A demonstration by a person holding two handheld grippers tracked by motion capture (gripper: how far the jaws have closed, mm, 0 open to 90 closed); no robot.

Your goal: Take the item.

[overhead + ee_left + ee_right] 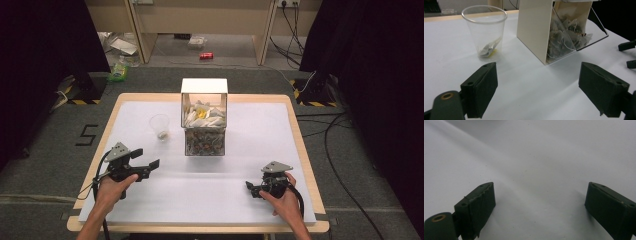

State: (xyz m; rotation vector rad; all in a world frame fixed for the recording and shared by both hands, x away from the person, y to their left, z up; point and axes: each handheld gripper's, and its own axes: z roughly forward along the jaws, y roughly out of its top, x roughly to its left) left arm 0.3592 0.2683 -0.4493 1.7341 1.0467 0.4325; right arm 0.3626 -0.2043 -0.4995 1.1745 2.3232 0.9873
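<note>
Left gripper (146, 159) released, near-left of tea bag box (204, 125); cup (160, 127) held one bag. Right gripper (252, 189) released, empty, near-right.

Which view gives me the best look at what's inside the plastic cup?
The left gripper view: the clear cup stands close, with one tea bag at its bottom. In the high view the cup is small and its contents a blur.
</note>
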